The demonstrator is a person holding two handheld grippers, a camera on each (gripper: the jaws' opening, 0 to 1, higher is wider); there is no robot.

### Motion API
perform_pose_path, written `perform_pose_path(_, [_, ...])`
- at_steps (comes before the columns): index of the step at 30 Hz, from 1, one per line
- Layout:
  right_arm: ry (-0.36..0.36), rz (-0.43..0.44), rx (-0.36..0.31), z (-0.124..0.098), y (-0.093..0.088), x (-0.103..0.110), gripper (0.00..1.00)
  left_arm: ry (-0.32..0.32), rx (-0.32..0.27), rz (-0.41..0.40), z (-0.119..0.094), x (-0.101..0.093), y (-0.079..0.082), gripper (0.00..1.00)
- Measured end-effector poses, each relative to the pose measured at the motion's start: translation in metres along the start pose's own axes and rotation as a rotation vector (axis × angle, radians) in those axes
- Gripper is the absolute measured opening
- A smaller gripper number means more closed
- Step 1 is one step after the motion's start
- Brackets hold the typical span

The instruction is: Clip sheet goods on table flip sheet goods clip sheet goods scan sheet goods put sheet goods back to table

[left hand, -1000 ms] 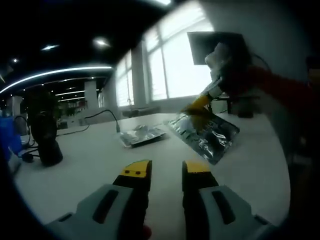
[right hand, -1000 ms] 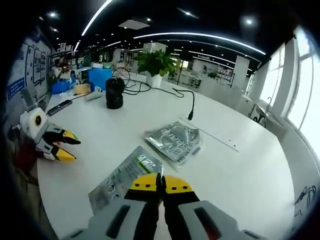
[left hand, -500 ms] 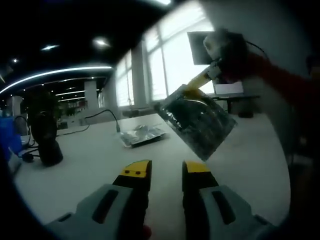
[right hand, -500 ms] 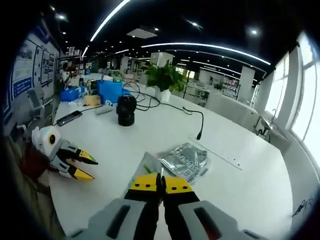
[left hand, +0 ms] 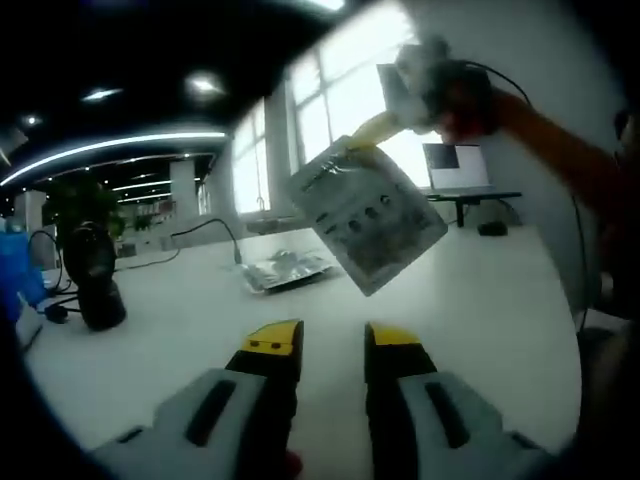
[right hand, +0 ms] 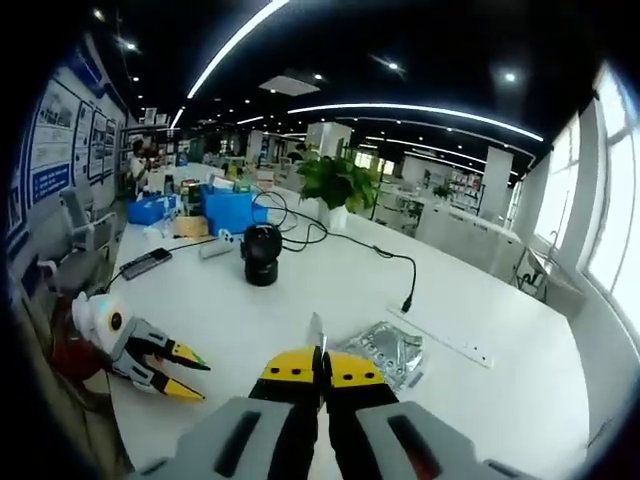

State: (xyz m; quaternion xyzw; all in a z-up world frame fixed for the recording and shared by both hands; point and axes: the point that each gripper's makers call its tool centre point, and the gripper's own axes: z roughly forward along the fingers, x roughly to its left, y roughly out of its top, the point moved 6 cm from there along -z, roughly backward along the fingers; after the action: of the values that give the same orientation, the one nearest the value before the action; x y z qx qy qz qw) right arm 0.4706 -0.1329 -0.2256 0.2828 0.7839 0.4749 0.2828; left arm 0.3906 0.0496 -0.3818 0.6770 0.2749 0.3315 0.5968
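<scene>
Starting at the left of the right gripper view, the left gripper (right hand: 175,368) hangs low beside the white bench (right hand: 520,400), its yellow-tipped fingers parted and holding nothing; in its own view those fingers (left hand: 272,342) rise apart over bare benchtop. Further right stands a squat black scanner (right hand: 261,254), matte and rounded, with cables trailing behind it. Next comes the right gripper (right hand: 320,368), its fingers pressed together on the top edge of the sheet goods (left hand: 365,210), a flat, square-cornered foil pouch that shows here as just a thin sliver above the fingertips. In the left gripper view the right gripper (left hand: 385,125) holds that pouch up in the air, well above the bench and tilted on a corner. A second ago it lay on the benchtop; half a second ago it had lifted with its dark side toward the camera; now a pale, silvery printed face shows. That suggests the pick-up is done and the pouch is being turned over, with scanning and return not yet done. To the right on the bench lies another crinkled, shiny foil packet (right hand: 385,350), flat and untouched.
</scene>
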Motion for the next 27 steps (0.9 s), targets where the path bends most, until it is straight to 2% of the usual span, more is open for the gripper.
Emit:
perform_pose_path(19, [-0.013,0.042,-0.074,0.048,0.048,0.008,0.00,0.010,0.003,-0.017,-0.001,0.002,-0.001,0.17])
perform_pose_path(27, [-0.069,0.047,-0.104,0.071,0.064,0.017,0.00,0.010,0.005,-0.013,-0.002,0.001,-0.001,0.17])
